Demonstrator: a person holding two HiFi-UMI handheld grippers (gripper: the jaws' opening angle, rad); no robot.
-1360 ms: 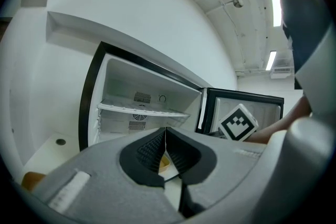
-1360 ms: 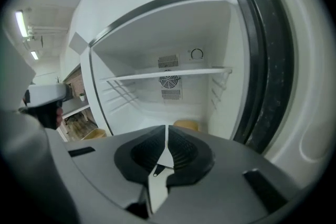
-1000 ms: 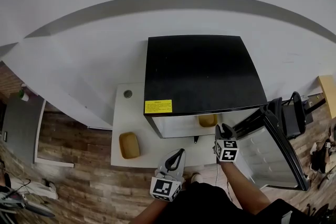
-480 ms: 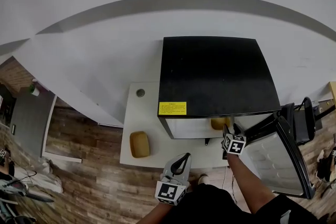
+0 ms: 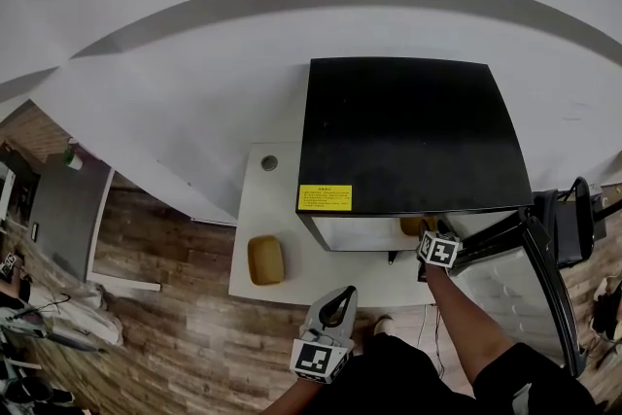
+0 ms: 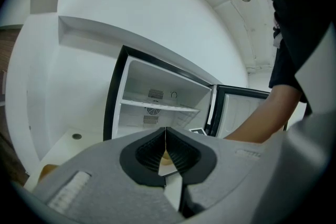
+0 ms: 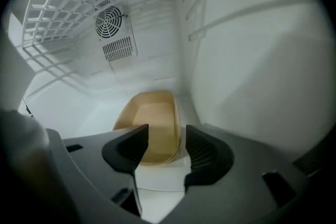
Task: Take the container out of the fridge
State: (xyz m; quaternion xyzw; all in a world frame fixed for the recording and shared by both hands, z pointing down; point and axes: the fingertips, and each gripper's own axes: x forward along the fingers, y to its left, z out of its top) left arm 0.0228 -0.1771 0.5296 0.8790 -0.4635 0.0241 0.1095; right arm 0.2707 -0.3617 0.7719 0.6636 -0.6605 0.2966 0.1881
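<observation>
R gripper point(image 7: 163, 136) is inside black-topped white fridge point(image 5: 408, 131), jaws wide, lined up w/ shallow tan plastic container point(image 7: 149, 123) on its floor, prob. for a rim grab. L gripper point(image 6: 165, 136) waits outside, jaws together.

No wording can be read anywhere. Only one printed label shows: a yellow sticker point(image 5: 325, 197) just below the centre of the head view, at the lower left corner of the black top of the fridge point(image 5: 413, 131). Its lines of dark print are far too small to make out.
</observation>
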